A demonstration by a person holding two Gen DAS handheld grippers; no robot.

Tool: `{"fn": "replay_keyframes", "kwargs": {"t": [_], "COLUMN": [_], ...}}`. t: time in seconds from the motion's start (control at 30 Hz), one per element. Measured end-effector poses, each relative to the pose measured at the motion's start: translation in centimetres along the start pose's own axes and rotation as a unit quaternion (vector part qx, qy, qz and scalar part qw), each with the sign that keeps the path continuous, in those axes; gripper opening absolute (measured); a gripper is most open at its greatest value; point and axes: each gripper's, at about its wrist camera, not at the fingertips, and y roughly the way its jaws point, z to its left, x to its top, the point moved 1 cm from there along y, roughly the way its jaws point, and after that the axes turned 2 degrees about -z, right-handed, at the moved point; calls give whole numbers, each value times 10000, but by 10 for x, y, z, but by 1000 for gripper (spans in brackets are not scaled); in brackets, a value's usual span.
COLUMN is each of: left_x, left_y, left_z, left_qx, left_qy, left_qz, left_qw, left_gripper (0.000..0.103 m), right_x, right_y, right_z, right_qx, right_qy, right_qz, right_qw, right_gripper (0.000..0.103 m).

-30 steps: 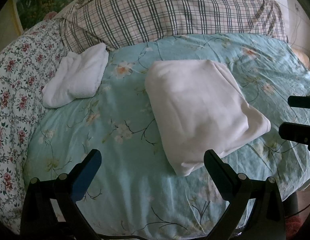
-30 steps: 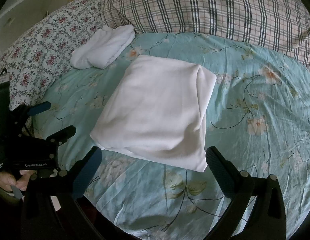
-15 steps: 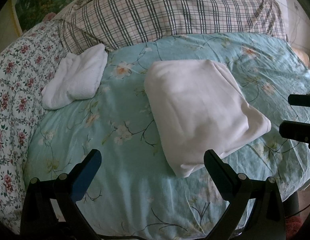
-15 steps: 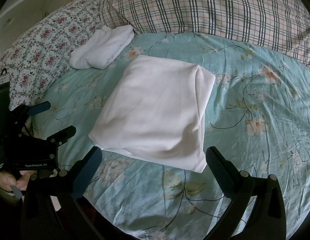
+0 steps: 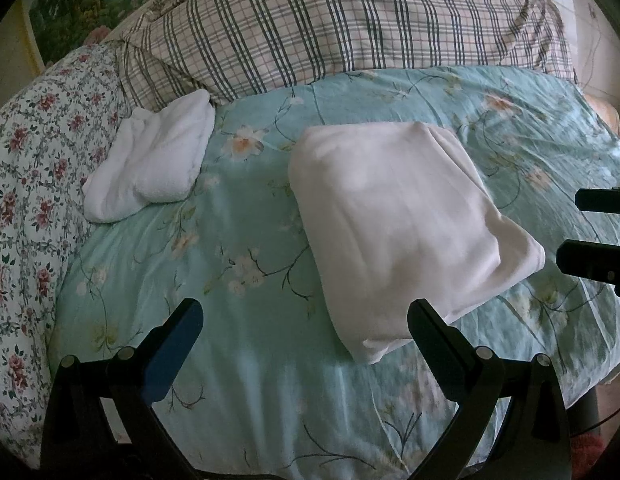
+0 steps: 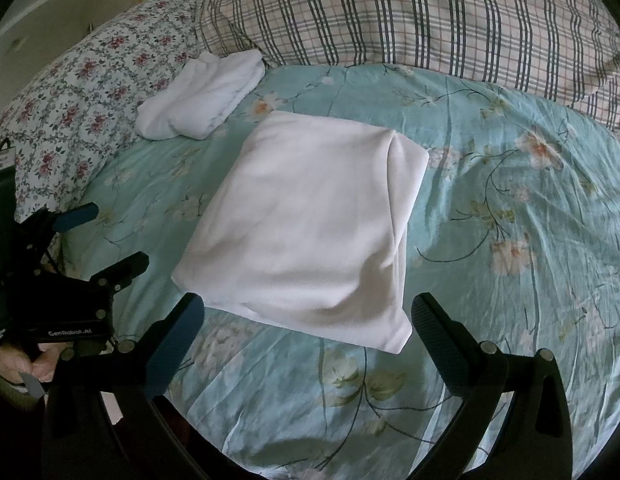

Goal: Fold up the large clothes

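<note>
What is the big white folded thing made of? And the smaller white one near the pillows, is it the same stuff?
The big folded cloth looks like smooth, thin fabric, maybe cotton knit: matte, with soft, shallow creases. The smaller white bundle looks thicker and fluffier, perhaps terry towelling or fleece: its surface seems fuzzy and its folds are rounded. The pictures are too blurry to be sure.

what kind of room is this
Most likely a bedroom. The work surface is a bed with a teal floral sheet, a plaid pillow lies along its far edge, and a floral pillow sits at the side.
</note>
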Motion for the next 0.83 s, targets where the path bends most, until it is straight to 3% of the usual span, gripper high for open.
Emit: {"fn": "replay_keyframes", "kwargs": {"t": [0.83], "left_x": [20], "left_y": [24], "left_z": [9], "left_qx": [-200], "left_qy": [-289], "left_qz": [83], "left_qw": [9993], "left_gripper": [103], "right_x": [17], "right_y": [20], "right_z": [-13], "right_qx": [36], "right_qy": [56], "right_qz": [137], "right_qw": [9999], "right_gripper": [103]}}
